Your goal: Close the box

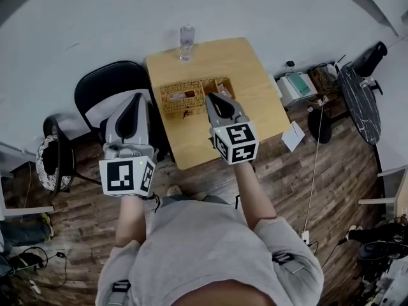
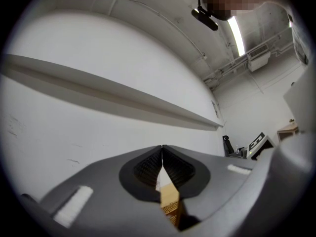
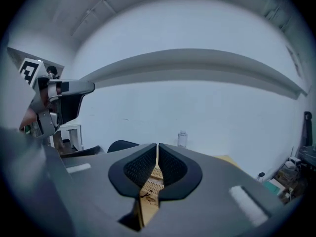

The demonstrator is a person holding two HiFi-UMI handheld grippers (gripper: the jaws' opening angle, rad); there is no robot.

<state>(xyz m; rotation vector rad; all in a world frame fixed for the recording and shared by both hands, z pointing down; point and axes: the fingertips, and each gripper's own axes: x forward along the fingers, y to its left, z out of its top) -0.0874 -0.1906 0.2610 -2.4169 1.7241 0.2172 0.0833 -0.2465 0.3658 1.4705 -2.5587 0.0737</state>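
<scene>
Wicker box [image 1: 180,98] on tabletop [image 1: 255,107], 12 o'clock of the person, looks still open; left gripper [image 1: 138,97] and right gripper [image 1: 211,97] both pinched closed, empty, lifted clear.

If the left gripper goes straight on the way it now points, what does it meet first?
Probably the white wall: the left gripper, jaws shut, points slightly upward, and only wall shows ahead of it. Depth is unclear.

You have bare top on the near half of the light square wooden table [image 1: 189,148]. The woven wicker box [image 1: 169,104] fills its middle, with a clear plastic bottle [image 1: 186,42] standing behind it at the far edge. A black round-backed chair [image 1: 102,85] crowds the table's left side.
</scene>
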